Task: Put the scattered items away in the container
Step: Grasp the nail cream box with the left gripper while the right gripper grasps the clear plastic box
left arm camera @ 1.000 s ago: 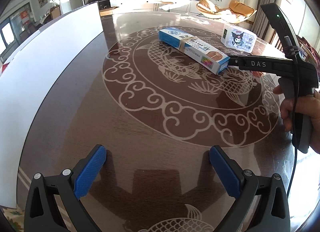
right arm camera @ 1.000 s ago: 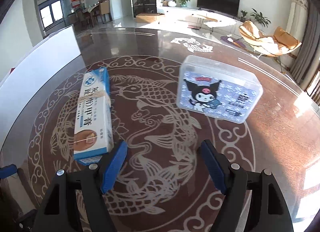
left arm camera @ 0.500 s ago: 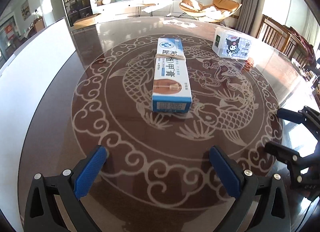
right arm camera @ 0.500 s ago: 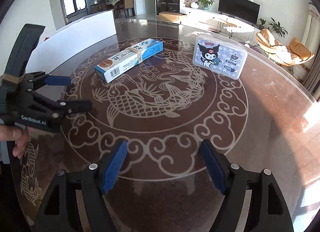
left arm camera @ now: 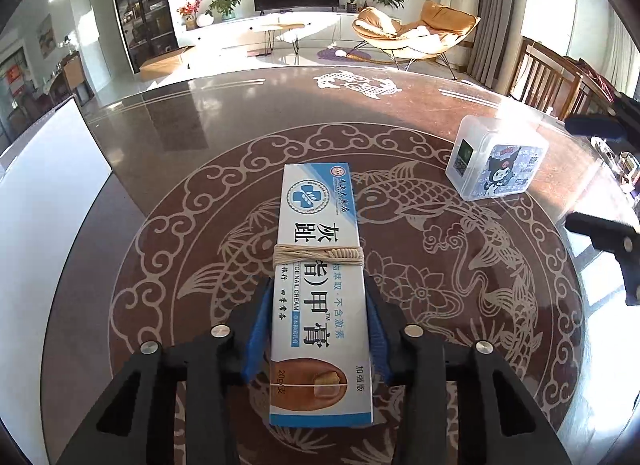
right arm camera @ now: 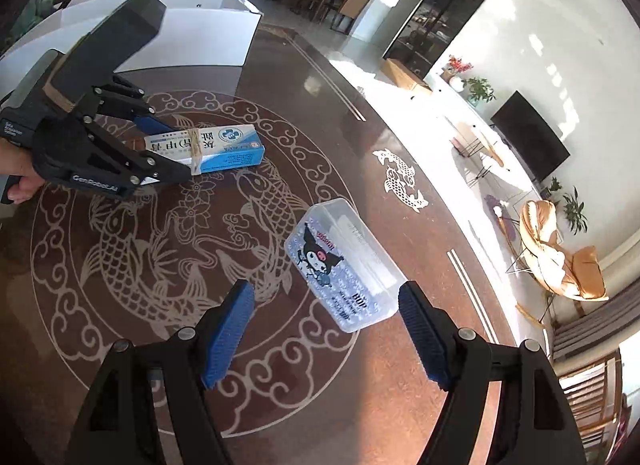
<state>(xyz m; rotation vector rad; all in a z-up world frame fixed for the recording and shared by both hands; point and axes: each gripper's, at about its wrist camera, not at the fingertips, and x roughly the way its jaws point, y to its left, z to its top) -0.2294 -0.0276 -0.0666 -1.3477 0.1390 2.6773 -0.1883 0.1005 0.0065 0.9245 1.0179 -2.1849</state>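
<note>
A lidded clear plastic box [right arm camera: 344, 265] with a cartoon label sits toward the table's [left arm camera: 200, 137] right edge. At centre, the left gripper [left arm camera: 318, 329], angled downward, is closing on the banded cream carton [left arm camera: 320, 289], pads at its sides. The right gripper [right arm camera: 326, 329] hovers wide open over the plastic box, holding nothing.

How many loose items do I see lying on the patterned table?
2. The nail cream box lies mid-table, between the closing jaws of the left gripper. The clear plastic case lies apart from it, just ahead of the open right gripper.
</note>
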